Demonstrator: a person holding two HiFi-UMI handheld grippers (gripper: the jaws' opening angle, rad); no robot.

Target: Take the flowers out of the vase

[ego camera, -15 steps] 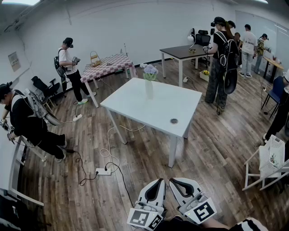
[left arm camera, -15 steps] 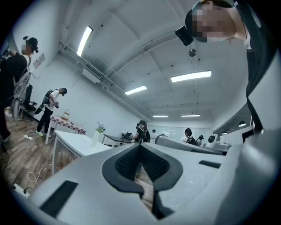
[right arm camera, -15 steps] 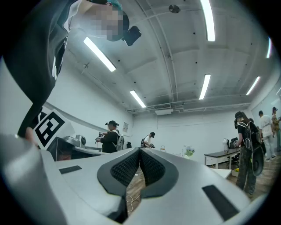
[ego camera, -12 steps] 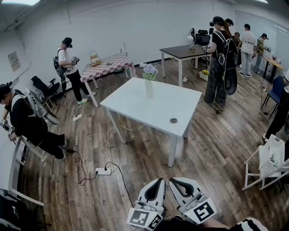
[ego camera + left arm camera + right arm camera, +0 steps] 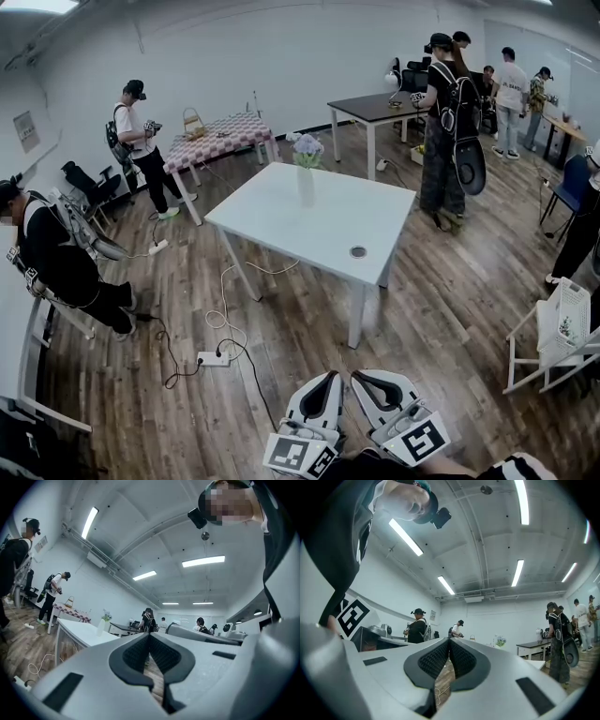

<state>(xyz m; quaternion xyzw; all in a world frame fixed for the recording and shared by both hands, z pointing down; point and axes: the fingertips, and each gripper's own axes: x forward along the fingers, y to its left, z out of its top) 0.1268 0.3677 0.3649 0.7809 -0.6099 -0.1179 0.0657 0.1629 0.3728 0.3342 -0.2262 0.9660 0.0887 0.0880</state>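
A tall white vase (image 5: 307,186) with pale purple flowers (image 5: 307,147) stands upright near the far edge of the white table (image 5: 281,220). Both grippers are low at the bottom of the head view, far from the table and side by side. My left gripper (image 5: 333,376) is shut with nothing between its pads. My right gripper (image 5: 358,375) is shut and empty too. The left gripper view shows the vase (image 5: 100,626) small and far off to the left of the closed jaw tips (image 5: 149,635). The right gripper view shows the flowers (image 5: 501,641) far off to the right of its closed tips (image 5: 449,640).
A small round object (image 5: 358,251) lies on the table's near right part. Cables and a power strip (image 5: 214,357) lie on the wooden floor between me and the table. Several people stand around the room. A checked table (image 5: 220,136), a dark table (image 5: 380,108) and a white rack (image 5: 561,333) stand around.
The person with the backpack at the back right has stepped to the left. The head view has shifted slightly. Both grippers stay where they were, shut.
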